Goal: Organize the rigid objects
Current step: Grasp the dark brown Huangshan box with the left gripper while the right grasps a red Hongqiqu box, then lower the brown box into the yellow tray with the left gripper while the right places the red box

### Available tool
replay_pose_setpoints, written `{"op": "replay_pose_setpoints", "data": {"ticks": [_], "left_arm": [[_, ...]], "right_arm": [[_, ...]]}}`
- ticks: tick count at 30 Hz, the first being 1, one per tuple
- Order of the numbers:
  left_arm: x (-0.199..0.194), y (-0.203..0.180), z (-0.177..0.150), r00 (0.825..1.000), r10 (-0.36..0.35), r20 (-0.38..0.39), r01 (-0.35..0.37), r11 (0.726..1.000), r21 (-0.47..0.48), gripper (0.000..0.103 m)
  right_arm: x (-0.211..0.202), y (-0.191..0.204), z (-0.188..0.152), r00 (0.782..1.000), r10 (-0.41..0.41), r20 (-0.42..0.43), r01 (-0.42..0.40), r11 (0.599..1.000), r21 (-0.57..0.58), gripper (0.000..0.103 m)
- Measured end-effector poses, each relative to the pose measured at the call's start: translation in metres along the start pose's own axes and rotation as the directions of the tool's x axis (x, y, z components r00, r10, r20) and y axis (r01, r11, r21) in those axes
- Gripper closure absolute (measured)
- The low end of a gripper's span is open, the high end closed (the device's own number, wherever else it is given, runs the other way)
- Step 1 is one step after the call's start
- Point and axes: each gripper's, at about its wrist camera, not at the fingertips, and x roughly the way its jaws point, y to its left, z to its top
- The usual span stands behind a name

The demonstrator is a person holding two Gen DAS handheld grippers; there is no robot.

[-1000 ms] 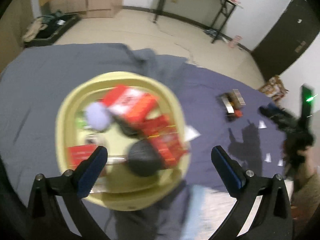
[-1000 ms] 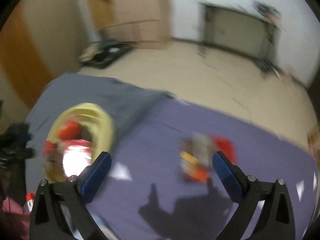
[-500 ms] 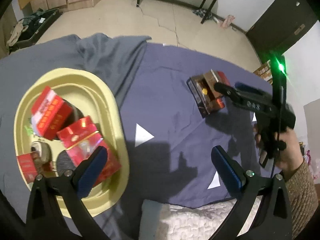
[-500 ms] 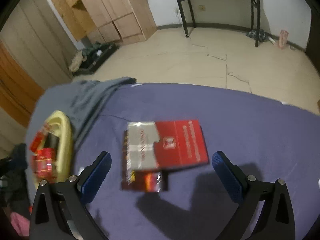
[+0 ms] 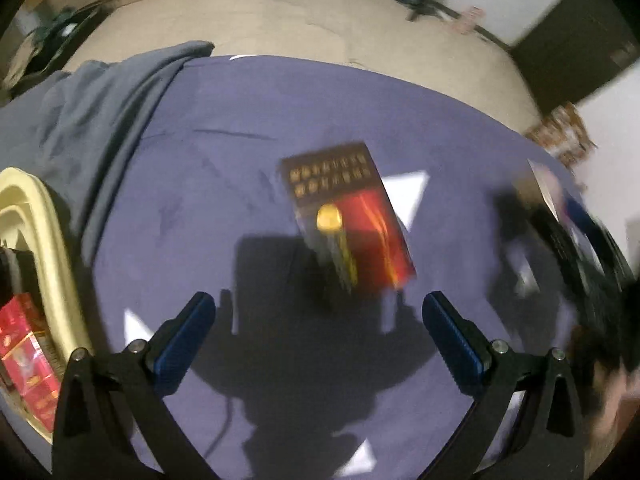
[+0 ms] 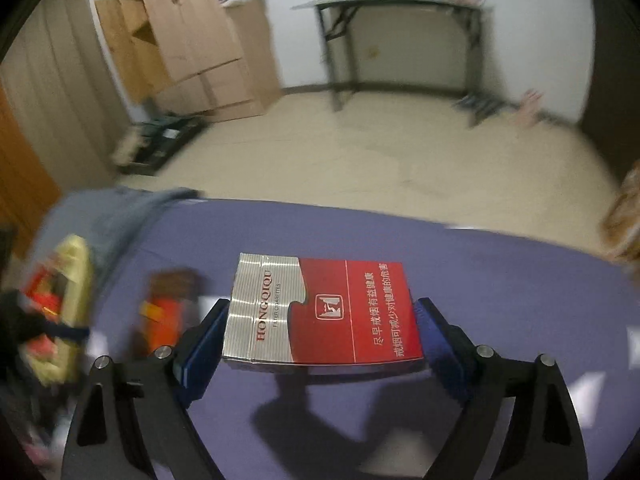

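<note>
Red-and-silver flat cigarette carton (image 6: pixel 322 314) lies on the purple cloth (image 6: pixel 500 280), long axis crosswise between the right gripper (image 6: pixel 320 334) pads, whose jaws have just been closing and now meet both short ends. Left gripper (image 5: pixel 316 334) gapes empty over a dark red carton (image 5: pixel 352 220) (blurred). Yellow plastic basin (image 5: pixel 48 220) is cut off at left; bare cloth around.

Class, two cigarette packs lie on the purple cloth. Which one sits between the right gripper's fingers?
The silver-and-red pack, lettered HONGQIQU. The right gripper straddles it, its jaws just closing. The dark pack with the gold spot lies apart, beside it.
</note>
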Motion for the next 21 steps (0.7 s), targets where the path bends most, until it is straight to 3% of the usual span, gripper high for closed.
{"op": "replay_pose_setpoints", "data": {"ticks": [2,5,6,8,9,10,13,18,21], "left_arm": [[0.016,-0.007,0.009,1.000,0.021,0.009,-0.020,0.999,-0.036,0.000],[0.037,-0.015,0.015,0.997,0.080,-0.015,-0.081,0.995,-0.059,0.000],[0.037,-0.018,0.015,0.995,0.101,0.020,-0.100,0.994,-0.052,0.000],[0.031,-0.019,0.012,0.992,0.109,0.070,-0.106,0.993,-0.048,0.011],[0.029,-0.018,0.010,0.991,0.111,0.079,-0.108,0.993,-0.045,0.024],[0.023,-0.016,0.009,0.991,0.105,0.088,-0.101,0.994,-0.039,0.046],[0.006,0.001,-0.001,0.996,0.071,0.059,-0.068,0.996,-0.050,0.045],[-0.060,0.057,-0.017,0.993,0.028,0.117,-0.010,0.989,-0.147,0.045],[-0.110,0.084,-0.031,0.980,0.092,0.176,-0.072,0.991,-0.117,0.045]], "right_arm": [[-0.009,-0.019,-0.016,0.997,-0.078,-0.007,0.077,0.996,-0.032,0.013],[-0.015,-0.036,-0.039,0.994,-0.105,-0.024,0.104,0.994,-0.037,0.013],[-0.017,-0.039,-0.044,0.994,-0.109,-0.028,0.108,0.993,-0.035,0.013],[-0.018,-0.040,-0.055,0.993,-0.119,-0.025,0.118,0.992,-0.044,0.013],[-0.019,-0.040,-0.060,0.992,-0.126,-0.021,0.125,0.991,-0.055,0.014],[-0.019,-0.037,-0.062,0.991,-0.131,-0.019,0.130,0.990,-0.064,0.014],[-0.018,-0.022,-0.063,0.989,-0.148,0.000,0.147,0.982,-0.116,0.014],[-0.035,0.023,-0.052,0.996,-0.087,0.013,0.088,0.988,-0.126,0.014],[-0.063,0.051,-0.036,0.999,-0.036,0.033,0.040,0.988,-0.148,0.014]]}}
